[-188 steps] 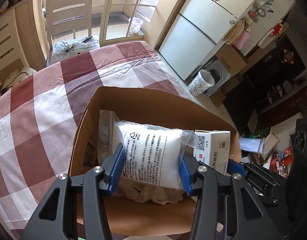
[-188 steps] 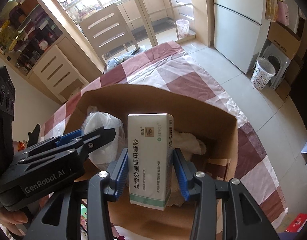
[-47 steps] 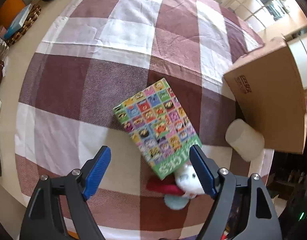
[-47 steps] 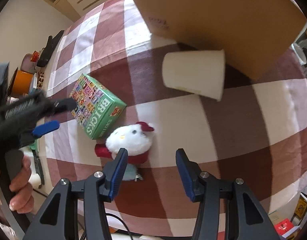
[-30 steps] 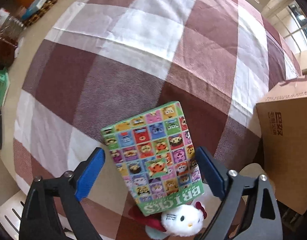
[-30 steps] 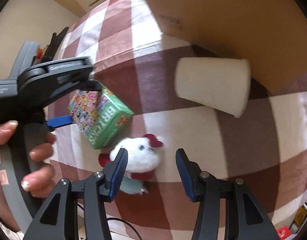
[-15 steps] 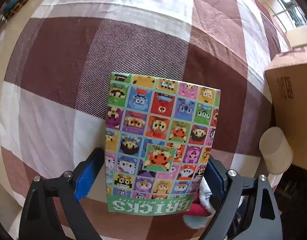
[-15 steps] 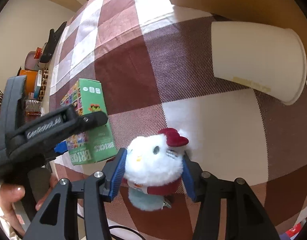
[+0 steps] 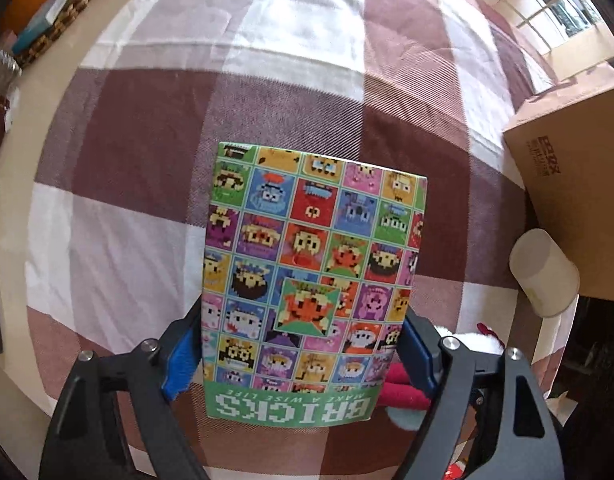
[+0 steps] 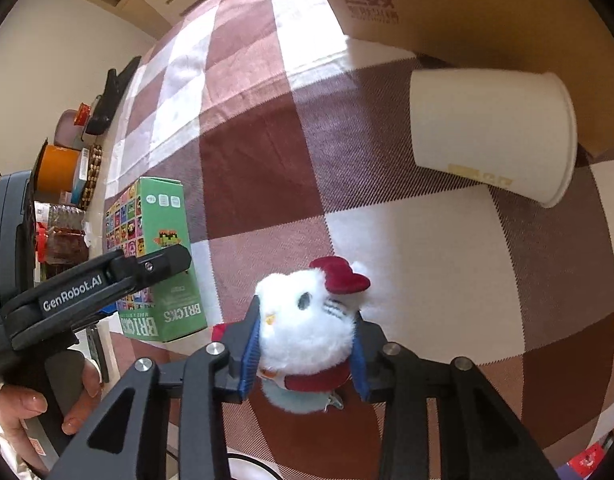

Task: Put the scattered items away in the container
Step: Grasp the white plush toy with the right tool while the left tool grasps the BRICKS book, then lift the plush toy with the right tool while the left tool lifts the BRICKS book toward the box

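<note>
My left gripper (image 9: 303, 350) is shut on the green BRICKS box (image 9: 311, 272), its blue pads against both long sides; the box also shows in the right wrist view (image 10: 155, 256). My right gripper (image 10: 305, 354) is shut on the white plush cat toy (image 10: 307, 316) with a red bow, down on the checked tablecloth. A white paper cup (image 10: 491, 136) lies on its side against the cardboard box (image 10: 459, 4), the container. The cup (image 9: 543, 276) and cardboard box (image 9: 579, 200) show at the right in the left wrist view.
The red-and-white checked cloth (image 9: 267, 80) covers a round table. Beyond its far edge stand an orange container (image 10: 57, 168), a jar (image 10: 61, 236) and dark items. The plush's red part (image 9: 403, 388) peeks beside my left gripper's right finger.
Both grippers have closed: the left on the BRICKS box, the right on the plush cat. Half a second ago their pads stood just around these items.
</note>
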